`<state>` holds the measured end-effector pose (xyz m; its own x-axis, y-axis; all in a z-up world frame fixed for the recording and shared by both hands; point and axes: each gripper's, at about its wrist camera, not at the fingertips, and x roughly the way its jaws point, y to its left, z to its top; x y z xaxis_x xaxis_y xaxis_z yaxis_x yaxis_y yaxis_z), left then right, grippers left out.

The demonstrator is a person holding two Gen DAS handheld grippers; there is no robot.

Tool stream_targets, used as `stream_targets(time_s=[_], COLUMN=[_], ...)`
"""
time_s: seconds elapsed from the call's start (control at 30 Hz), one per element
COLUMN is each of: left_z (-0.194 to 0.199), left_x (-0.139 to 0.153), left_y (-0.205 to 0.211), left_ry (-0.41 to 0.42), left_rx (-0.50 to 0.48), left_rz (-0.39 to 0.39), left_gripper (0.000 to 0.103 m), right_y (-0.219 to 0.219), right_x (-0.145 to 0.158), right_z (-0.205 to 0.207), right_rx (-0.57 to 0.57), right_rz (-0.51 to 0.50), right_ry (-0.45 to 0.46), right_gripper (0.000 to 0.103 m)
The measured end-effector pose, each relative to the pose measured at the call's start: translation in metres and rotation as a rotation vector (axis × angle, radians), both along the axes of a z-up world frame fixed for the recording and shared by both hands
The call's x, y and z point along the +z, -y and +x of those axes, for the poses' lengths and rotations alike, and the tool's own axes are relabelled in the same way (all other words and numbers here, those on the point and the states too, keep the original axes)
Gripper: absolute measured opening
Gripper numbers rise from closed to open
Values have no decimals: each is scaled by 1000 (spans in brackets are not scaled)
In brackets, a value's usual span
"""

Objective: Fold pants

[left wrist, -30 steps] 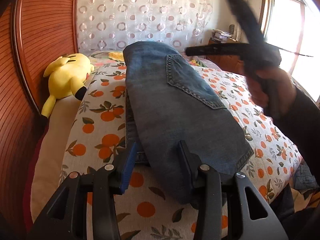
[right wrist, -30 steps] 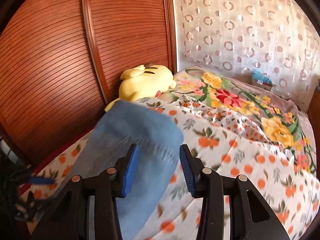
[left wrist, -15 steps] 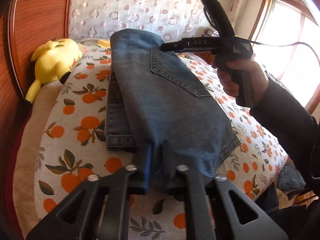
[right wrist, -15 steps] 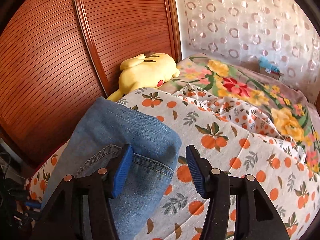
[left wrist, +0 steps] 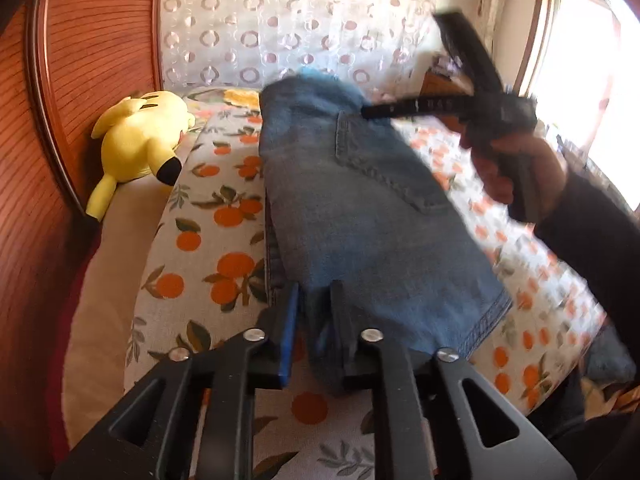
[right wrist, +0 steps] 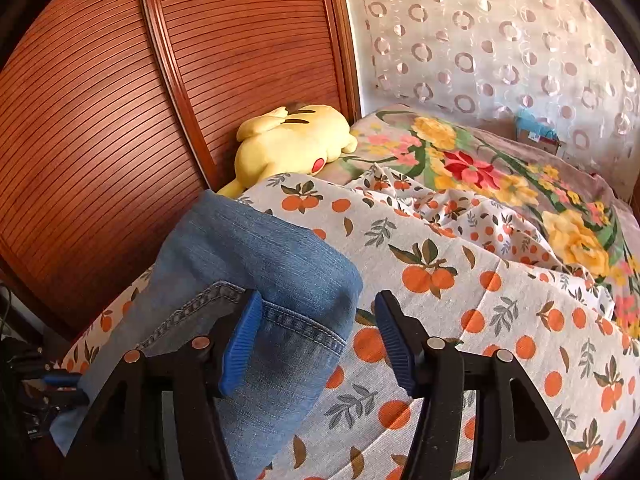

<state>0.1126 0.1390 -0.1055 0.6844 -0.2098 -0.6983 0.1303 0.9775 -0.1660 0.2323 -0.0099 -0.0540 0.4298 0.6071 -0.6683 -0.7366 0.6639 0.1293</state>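
Observation:
Folded blue jeans [left wrist: 360,216] lie on the orange-print bedsheet [left wrist: 200,240], back pocket up. My left gripper [left wrist: 314,320] is shut on the near edge of the jeans. The right gripper is seen from the side in the left wrist view [left wrist: 400,110], held in a hand over the far end of the jeans. In the right wrist view the jeans' folded end [right wrist: 256,256] lies low left. My right gripper [right wrist: 318,336] is open, its left finger over the denim, its right finger over the sheet.
A yellow plush toy [left wrist: 140,140] lies at the bed's far left against a wooden slatted wall [right wrist: 120,100]. A floral blanket [right wrist: 500,176] covers the far part of the bed. A patterned curtain [left wrist: 280,20] hangs behind. A bright window [left wrist: 580,60] is at right.
My left gripper went from open to shut on the jeans' near edge and has drawn it slightly. The right gripper stayed open and moved lower over the far folded end.

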Motion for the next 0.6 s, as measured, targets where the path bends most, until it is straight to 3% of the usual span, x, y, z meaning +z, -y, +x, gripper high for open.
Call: stream_targets(time_s=[0.1,0.13,0.3,0.4,0.6], left_z=[10,13,35,37,37], left_x=[6,5,-13,-19,-29], left_y=[-7,-7,-1,-7,-15], left_ry=[9,9,-71,-84,-89], left_rx=[27,29,-3,3,27], left_rz=[-24,-25,-36,-89,-120], left_gripper=[46,49,49,50,65], right_y=[1,1,-3,-7,-11], right_x=[-3,-4,-9,-12,-24], right_z=[4,5,9,12,31], right_rx=[1,1,6,16,41], right_rz=[7,9,13,5,29], right_ry=[-17,-21,-38,-42,-131], right_gripper=[65,65,65,66,65])
